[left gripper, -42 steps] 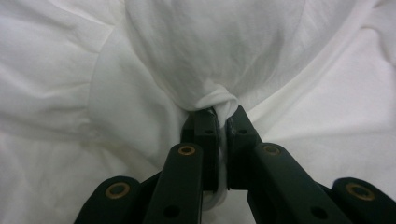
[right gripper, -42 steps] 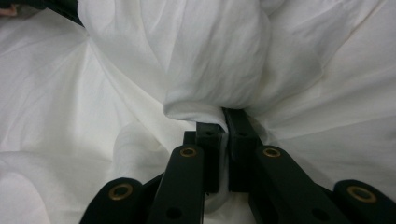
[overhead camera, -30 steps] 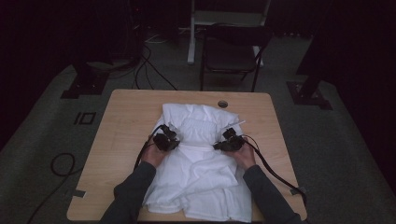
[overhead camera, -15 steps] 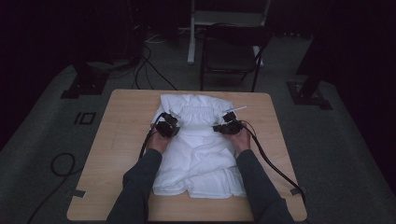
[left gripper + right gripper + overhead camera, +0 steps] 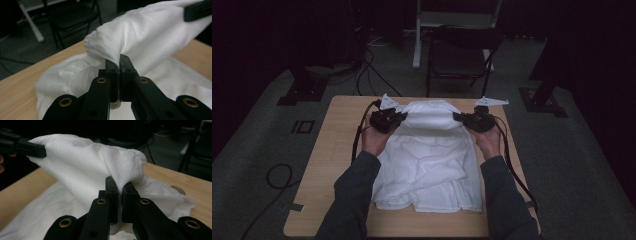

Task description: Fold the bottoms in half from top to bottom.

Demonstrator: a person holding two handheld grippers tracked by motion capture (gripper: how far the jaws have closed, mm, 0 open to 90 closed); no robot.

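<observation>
A white garment (image 5: 429, 155) lies spread over the wooden table (image 5: 337, 130), its far part lifted off the surface. My left gripper (image 5: 401, 116) is shut on the garment's left edge; the left gripper view has the cloth (image 5: 140, 37) pinched between my gripper's (image 5: 119, 58) black jaws. My right gripper (image 5: 458, 118) is shut on the right edge, and in the right gripper view the fabric (image 5: 100, 162) bunches over my gripper's (image 5: 119, 183) closed jaws. The lifted cloth stretches between the two grippers. The other gripper's tip (image 5: 30, 148) holds the far corner.
A dark folding chair (image 5: 459, 55) stands just beyond the table's far edge, beside a white post (image 5: 417, 35). Cables (image 5: 372, 75) run over the grey floor at the left. Bare table shows to the left and right of the garment.
Both hands have moved away from me and risen, lifting the garment's middle fold up off the table. The cloth now hangs taut between the grippers.
</observation>
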